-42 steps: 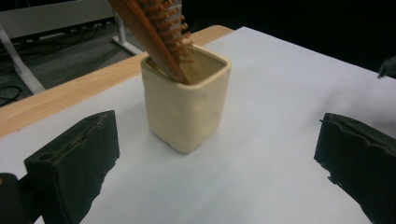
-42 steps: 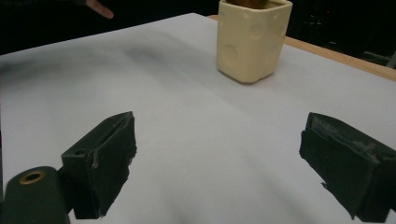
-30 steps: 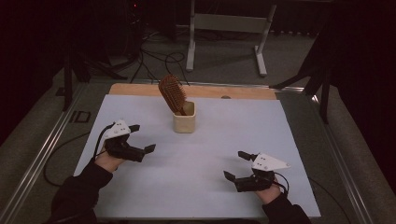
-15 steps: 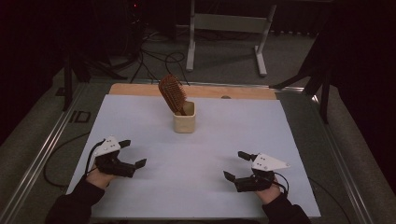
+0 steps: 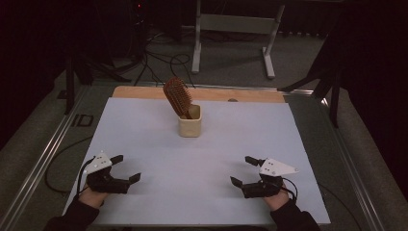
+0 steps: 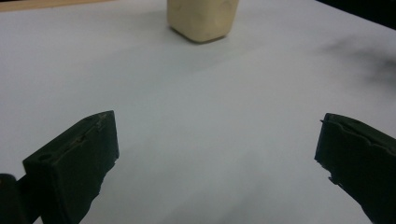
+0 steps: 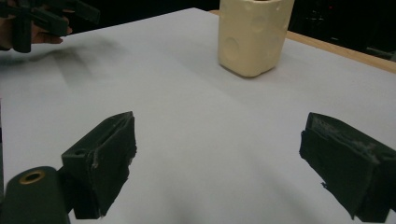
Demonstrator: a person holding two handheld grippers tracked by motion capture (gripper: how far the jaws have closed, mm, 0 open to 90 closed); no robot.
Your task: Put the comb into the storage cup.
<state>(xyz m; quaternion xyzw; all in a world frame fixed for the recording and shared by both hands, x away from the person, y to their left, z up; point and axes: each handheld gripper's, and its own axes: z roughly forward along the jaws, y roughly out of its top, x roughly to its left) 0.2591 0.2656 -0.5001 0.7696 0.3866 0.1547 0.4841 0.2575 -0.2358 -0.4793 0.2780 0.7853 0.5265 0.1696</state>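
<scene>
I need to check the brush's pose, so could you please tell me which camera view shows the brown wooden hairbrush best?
The high view: the brown wooden hairbrush stands bristle head up, tilted, in the cream holder. Both gripper views cut off above the cream holder's body, so the brush falls outside them.

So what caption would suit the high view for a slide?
Two open tongs, left and right, rest near the table's front edge; a brush stands in a cup.

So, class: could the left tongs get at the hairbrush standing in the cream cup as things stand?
Probably yes. The left tongs are open, and only bare white sheet lies between them and the cup. The hairbrush leans out above the rim, toward that side.
</scene>
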